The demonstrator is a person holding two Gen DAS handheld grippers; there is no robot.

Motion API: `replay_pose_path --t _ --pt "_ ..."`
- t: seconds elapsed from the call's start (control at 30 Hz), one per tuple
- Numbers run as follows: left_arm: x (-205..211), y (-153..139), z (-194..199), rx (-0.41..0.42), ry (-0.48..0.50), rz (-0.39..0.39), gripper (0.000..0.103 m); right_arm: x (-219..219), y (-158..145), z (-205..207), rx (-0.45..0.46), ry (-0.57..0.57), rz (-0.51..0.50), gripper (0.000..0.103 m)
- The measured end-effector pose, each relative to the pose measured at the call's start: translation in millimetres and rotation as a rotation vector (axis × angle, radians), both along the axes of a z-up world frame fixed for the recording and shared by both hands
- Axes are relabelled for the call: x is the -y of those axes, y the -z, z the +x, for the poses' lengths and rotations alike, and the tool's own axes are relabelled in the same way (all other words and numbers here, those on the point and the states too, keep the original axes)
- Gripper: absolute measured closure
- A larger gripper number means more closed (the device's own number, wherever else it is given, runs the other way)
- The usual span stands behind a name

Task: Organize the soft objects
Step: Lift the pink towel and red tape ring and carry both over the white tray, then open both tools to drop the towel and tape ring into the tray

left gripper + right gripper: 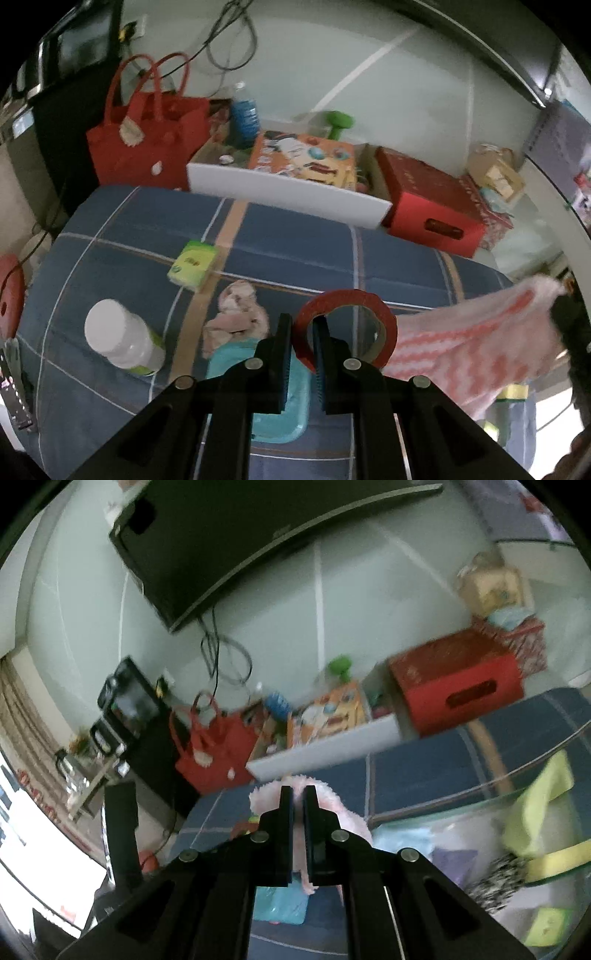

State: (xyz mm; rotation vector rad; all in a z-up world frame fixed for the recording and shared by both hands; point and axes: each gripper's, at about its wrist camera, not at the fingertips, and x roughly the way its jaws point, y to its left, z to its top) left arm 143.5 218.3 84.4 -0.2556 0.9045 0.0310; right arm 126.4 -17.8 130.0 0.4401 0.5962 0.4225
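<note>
I see open blue bedcover (295,243) beyond the tissue pack (192,264) — white bottle (122,338) and crumpled cloth (236,317) crowd the near left.

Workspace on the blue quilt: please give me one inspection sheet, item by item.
Surface: blue plaid quilt, bedding-like.
Job's things: pink-and-white striped fluffy towel hanging from the right hand-held gripper; crumpled beige cloth; turquoise item, kind unclear.
Clutter: white-capped plastic bottle lying down, green tissue pack.
Grippers: left hand-held gripper shut on red tape roll.
Cables: black cables on the wall.
Surroundings: red tote bag, red cardboard box, wall-mounted screen.
</note>
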Motion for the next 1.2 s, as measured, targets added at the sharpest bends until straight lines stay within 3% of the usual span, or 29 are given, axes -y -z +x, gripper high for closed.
replay_pose_path --t 0.23,0.4,0.6,0.77,1.03,1.2 --pt "31 -8 -2 0.021 0.079 0.001 0.091 52 -26 -25 0.085 0.145 0.017 0.098" --pt "60 -4 0 0.008 0.141 0.012 0.091 77 -22 -27 0.066 0.235 -0.015 0.098" --pt "101 18 6 -0.05 0.236 0.03 0.091 90 4 -10 -0.08 0.314 -0.075 0.098" --pt "129 44 12 -0.121 0.3 0.042 0.091 95 33 4 -0.213 0.313 -0.098 0.098" --pt "147 76 19 -0.192 0.333 0.07 0.091 86 89 28 -0.419 0.288 -0.177 0.097" --pt "153 91 21 -0.225 0.338 0.09 0.091 80 114 37 -0.502 0.288 -0.257 0.096"
